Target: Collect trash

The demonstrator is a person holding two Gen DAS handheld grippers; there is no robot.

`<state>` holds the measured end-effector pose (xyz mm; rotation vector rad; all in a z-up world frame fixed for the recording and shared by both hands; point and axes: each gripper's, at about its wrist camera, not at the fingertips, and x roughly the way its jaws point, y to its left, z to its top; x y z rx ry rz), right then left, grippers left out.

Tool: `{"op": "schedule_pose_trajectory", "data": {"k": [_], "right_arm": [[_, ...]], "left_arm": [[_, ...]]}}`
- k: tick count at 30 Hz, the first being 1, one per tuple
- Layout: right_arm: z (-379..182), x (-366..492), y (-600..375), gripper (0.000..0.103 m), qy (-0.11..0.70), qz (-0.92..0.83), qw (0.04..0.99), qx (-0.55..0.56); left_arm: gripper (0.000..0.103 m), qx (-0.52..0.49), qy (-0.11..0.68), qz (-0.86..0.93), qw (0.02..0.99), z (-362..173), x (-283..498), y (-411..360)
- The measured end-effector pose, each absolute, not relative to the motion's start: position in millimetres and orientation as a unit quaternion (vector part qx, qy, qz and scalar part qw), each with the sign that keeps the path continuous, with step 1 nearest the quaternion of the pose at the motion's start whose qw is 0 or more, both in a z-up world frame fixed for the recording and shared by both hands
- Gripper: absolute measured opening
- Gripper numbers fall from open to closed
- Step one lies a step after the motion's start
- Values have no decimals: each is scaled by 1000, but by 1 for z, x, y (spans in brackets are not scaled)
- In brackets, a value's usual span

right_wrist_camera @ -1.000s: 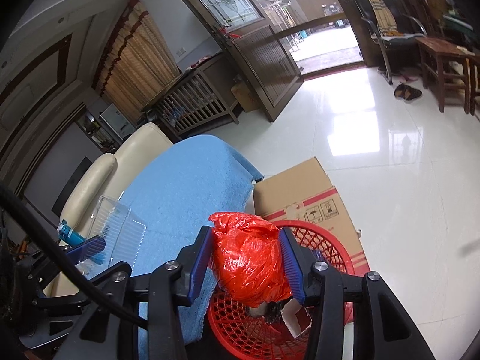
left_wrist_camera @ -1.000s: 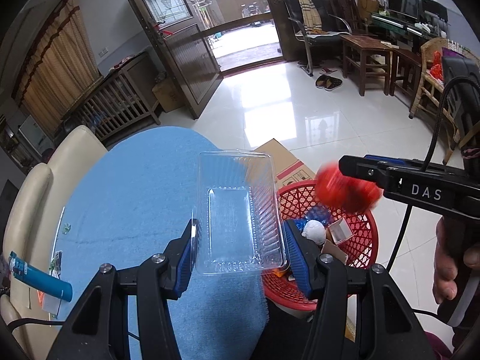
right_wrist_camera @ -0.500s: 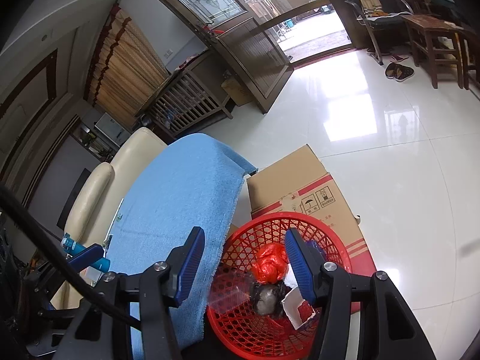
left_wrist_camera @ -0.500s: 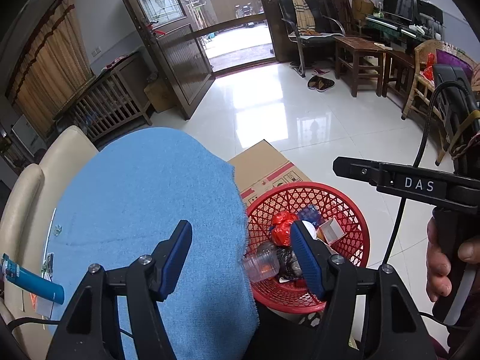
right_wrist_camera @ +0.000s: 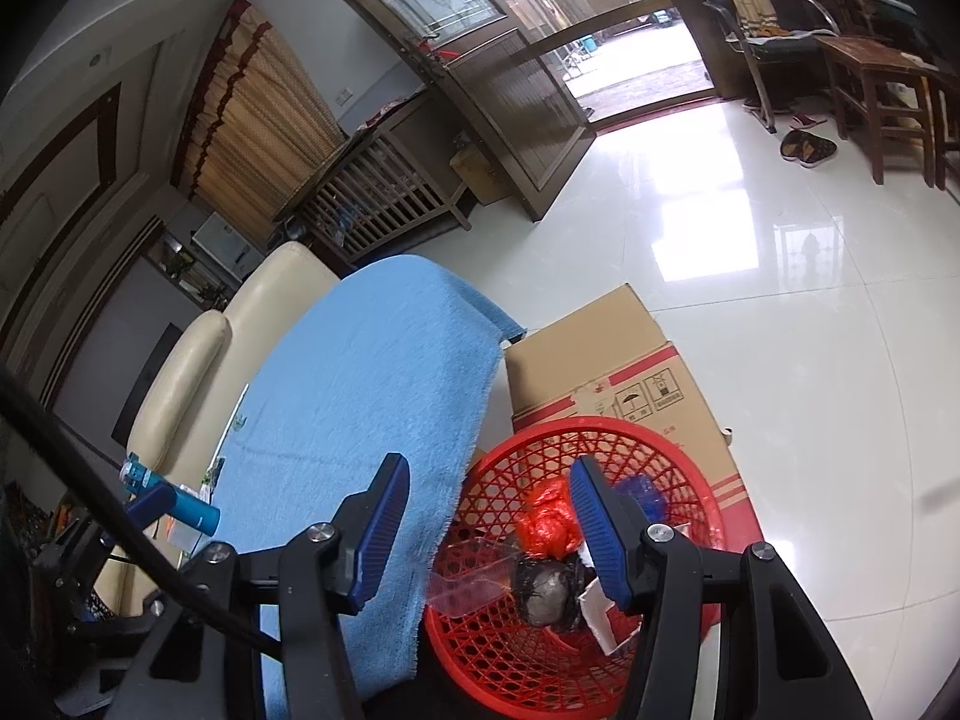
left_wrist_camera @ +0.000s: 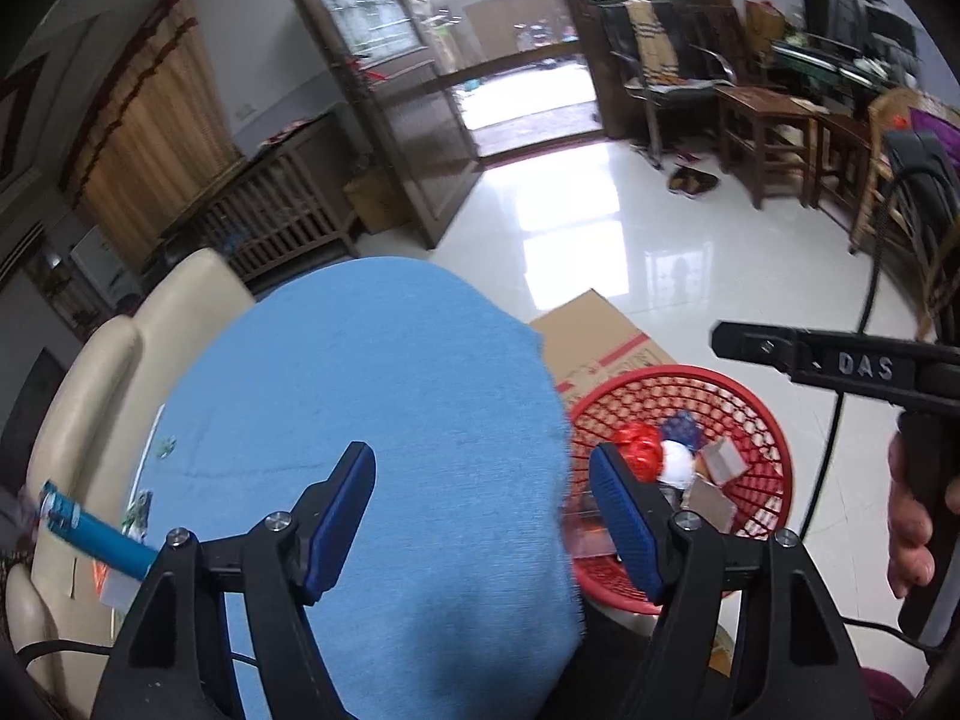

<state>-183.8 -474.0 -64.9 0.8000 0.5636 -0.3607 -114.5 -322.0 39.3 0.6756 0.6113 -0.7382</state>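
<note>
**Hovering with both grippers empty at the red basket**

Looking along your left gripper, you see its blue fingers spreading wider at this moment, with nothing between them but the blue towel underneath. The red basket sits at about 3 o'clock from the gripper, just past the towel's edge, and your right-hand finger partly covers its near rim. Inside it lie a red bag, a white ball of paper, a small cardboard piece and a clear plastic tray low against the wall. A cardboard box stands at 12 o'clock from the basket, touching it. At 9 o'clock a blue tube lies by the cream sofa. Your right gripper's black body enters at 3 o'clock, with your hand on its handle.

Looking along your right gripper, you see the fingers standing apart and gripping nothing; one hangs over the towel, the other over the basket. The trash is in the basket: the red bag lies between the fingers in the view, well below them, with a dark crumpled lump at 6 o'clock from it and the clear tray at 8 o'clock. The box sits at 12 o'clock, the tube at 9 o'clock.
</note>
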Motion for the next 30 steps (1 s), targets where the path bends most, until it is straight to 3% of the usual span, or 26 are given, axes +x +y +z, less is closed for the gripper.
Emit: {"op": "schedule_pose_trajectory", "data": {"k": [4,19,25,30], "right_arm": [[-57,-170,-457,60,277,-162,874,365],[-15,-118,-366,61,299,-113,907,274],[2,-97,-317,62,302,-88,921,228],[12,-83,-278,62,301,-67,930,202]], "left_arm": [[82,310,265,-313,858,47,-106,-300],[83,230,250,-236,911,75,-71,-200],[94,199,233,-197,931,85,-63,-156],[95,183,226,-171,941,88,-58,-125]]}}
